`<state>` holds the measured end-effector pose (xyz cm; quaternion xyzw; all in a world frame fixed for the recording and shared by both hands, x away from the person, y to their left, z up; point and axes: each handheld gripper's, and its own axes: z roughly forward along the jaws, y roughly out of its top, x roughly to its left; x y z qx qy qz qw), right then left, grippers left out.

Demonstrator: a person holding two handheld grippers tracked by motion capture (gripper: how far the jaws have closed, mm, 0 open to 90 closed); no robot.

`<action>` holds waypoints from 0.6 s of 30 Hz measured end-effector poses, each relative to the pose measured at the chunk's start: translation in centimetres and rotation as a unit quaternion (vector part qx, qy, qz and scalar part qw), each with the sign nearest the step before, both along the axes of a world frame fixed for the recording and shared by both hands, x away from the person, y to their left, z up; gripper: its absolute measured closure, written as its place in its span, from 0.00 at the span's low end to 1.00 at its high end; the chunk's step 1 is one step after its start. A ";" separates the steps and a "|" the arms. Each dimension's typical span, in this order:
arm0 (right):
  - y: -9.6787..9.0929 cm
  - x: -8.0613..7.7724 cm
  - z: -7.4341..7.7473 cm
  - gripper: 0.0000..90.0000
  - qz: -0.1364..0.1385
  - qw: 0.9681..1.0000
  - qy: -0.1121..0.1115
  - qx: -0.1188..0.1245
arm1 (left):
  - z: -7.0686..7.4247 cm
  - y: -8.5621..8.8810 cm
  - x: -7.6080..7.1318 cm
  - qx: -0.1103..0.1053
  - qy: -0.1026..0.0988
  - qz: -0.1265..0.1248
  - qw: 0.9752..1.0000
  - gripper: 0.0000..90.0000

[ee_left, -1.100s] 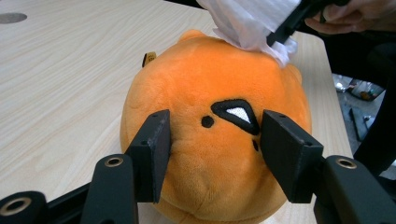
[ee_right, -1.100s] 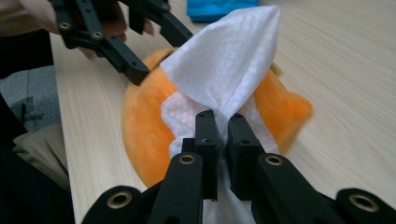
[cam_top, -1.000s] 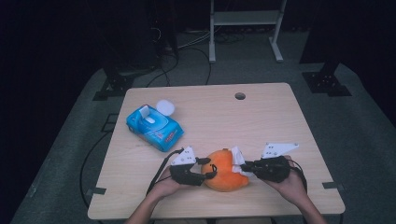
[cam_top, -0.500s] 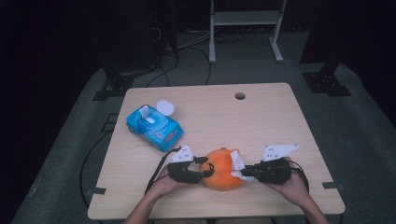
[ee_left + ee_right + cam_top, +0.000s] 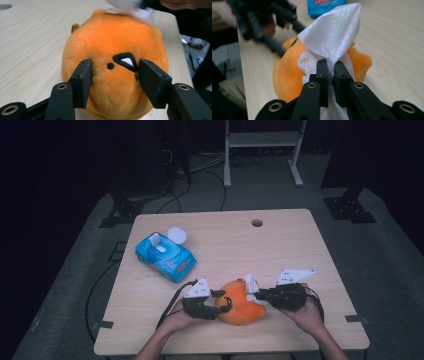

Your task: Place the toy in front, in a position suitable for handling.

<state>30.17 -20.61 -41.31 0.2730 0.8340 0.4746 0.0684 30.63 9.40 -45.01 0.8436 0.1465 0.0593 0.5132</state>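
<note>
A round orange plush toy (image 5: 239,310) lies near the table's front edge, between both hands. My left gripper (image 5: 221,304) holds it from the left. In the left gripper view the black jaws (image 5: 115,72) press in on either side of its stitched face (image 5: 117,37). My right gripper (image 5: 254,296) is shut on a white wipe (image 5: 334,32), which fans up from the jaws and rests on the right side of the plush (image 5: 284,72). The wipe (image 5: 250,284) shows as a small white flap on top of the toy.
A blue pack of wipes (image 5: 165,256) lies at the left middle of the wooden table (image 5: 300,250), with a white round lid (image 5: 176,235) behind it. A cable hole (image 5: 257,223) sits near the far edge. Dark floor and stands surround the table.
My right gripper has moved a little to the left with the wipe, onto the plush. The left gripper still holds the toy in the same spot.
</note>
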 end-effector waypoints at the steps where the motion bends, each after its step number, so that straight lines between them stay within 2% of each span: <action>1: 0.0 0.2 0.0 0.93 -0.007 1.000 0.000 0.004 | 0.1 -0.2 -0.2 0.003 -0.004 -0.002 1.000 0.49; 3: 0.1 0.5 -0.1 0.93 -0.013 1.000 0.004 0.002 | 0.1 -0.3 -0.2 0.004 -0.005 0.001 1.000 0.49; 6: 0.0 0.5 -0.4 0.93 -0.015 1.000 0.016 0.003 | 0.3 0.0 0.1 -0.006 0.005 0.001 1.000 0.43; 7: 0.1 0.4 -0.5 0.93 -0.015 1.000 0.018 0.001 | 0.5 0.1 0.2 -0.016 0.011 0.005 1.000 0.43; 8: 0.2 0.0 -0.6 0.93 -0.014 1.000 0.019 -0.002 | 0.9 0.2 0.3 -0.027 0.024 0.013 0.999 0.34; 9: 0.2 -0.3 -0.6 0.93 -0.009 1.000 0.022 -0.004 | 1.0 0.1 0.3 -0.033 0.030 0.015 0.999 0.31; 12: 0.3 -0.7 -0.6 0.93 -0.002 1.000 0.021 -0.005 | 0.9 -0.2 0.3 -0.028 0.031 0.016 0.999 0.34; 13: 0.5 -1.1 -0.5 0.93 0.005 1.000 0.021 -0.007 | 0.6 -0.4 0.2 -0.017 0.026 0.011 0.999 0.36; 15: 0.4 -1.1 -0.5 0.93 0.004 1.000 0.017 -0.011 | 0.5 -0.4 0.2 -0.017 0.027 0.012 0.999 0.39; 16: 0.2 -1.0 -0.4 0.93 0.002 1.000 0.016 -0.010 | 0.4 -0.4 0.1 -0.010 0.019 0.011 1.000 0.40; 18: -0.1 -0.8 -0.4 0.93 -0.003 1.000 0.019 -0.011 | 0.4 -0.5 0.0 -0.009 0.017 0.012 1.000 0.40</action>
